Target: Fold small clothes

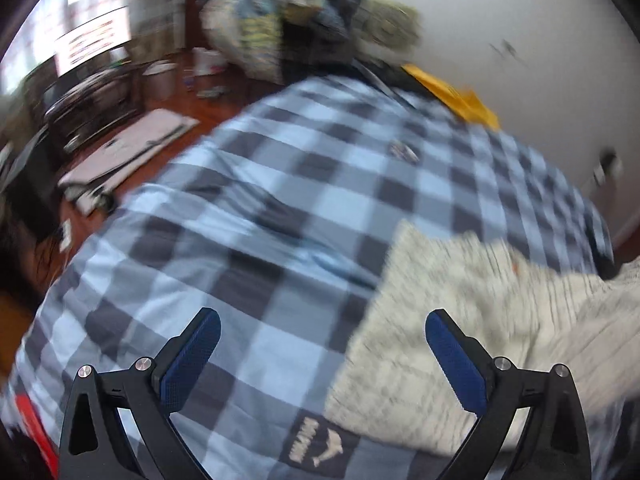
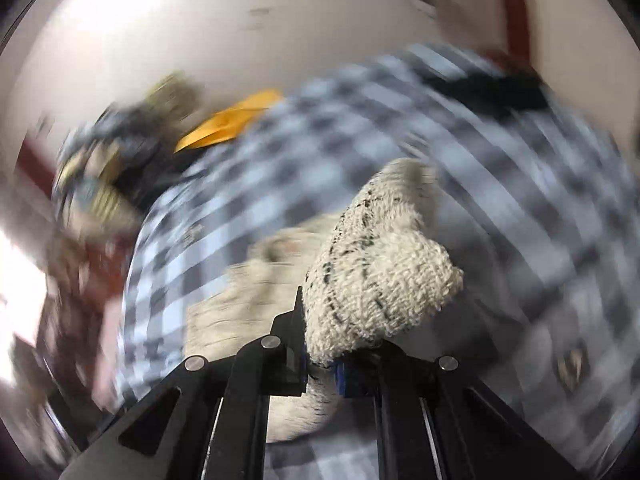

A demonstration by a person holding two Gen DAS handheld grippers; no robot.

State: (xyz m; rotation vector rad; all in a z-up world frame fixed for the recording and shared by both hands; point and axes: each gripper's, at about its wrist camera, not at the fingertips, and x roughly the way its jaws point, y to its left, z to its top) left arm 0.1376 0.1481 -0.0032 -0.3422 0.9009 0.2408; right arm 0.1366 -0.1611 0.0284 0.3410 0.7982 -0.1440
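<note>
A cream knitted garment [image 1: 460,320] lies spread on a bed with a blue and grey checked cover [image 1: 280,200]. My left gripper [image 1: 322,356] is open above the cover, its right finger over the garment's left edge, holding nothing. In the right wrist view my right gripper [image 2: 320,364] is shut on a bunched part of the same cream knit [image 2: 376,280] and holds it lifted above the checked cover [image 2: 500,200]. The rest of the garment [image 2: 240,304] trails down to the bed. Both views are blurred by motion.
A heap of mixed clothes [image 1: 288,20] sits at the far end of the bed, with a yellow item [image 1: 456,96] beside it by the white wall [image 1: 520,20]. Left of the bed are a wooden floor [image 1: 224,100], flat boards [image 1: 132,148] and dark furniture [image 1: 88,100].
</note>
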